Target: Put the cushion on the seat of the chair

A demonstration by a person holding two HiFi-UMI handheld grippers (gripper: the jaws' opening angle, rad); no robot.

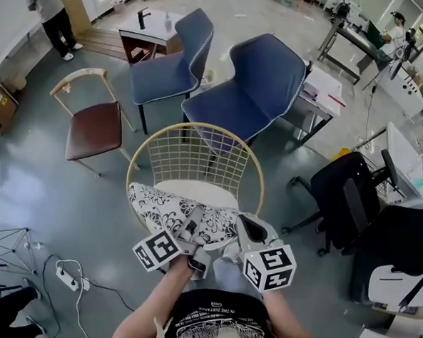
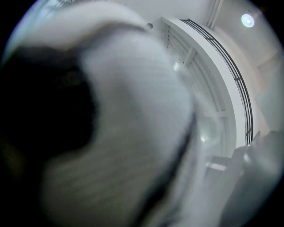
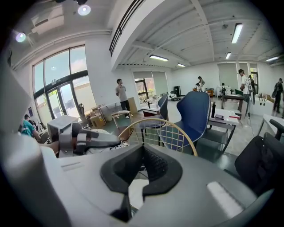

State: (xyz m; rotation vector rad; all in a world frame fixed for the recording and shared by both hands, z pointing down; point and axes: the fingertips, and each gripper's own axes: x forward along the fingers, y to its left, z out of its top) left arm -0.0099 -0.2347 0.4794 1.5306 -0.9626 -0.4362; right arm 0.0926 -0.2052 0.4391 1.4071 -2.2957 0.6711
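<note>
cushion: patterned, lies over the front-left of the chair seat, part hanging off the chair's front
left tongs: clamped on cushion edge, at chair front
right tongs: look closed on cushion's right end, at chair front
done: cushion partly over seat
left: centre on seat, release

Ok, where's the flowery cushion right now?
Head view, low centre: the cushion is over the seat front of the wire chair, gripped at its near edge by the left claw.

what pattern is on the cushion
Black floral print on white; the soft square cushion shows it best in the head view.
</note>
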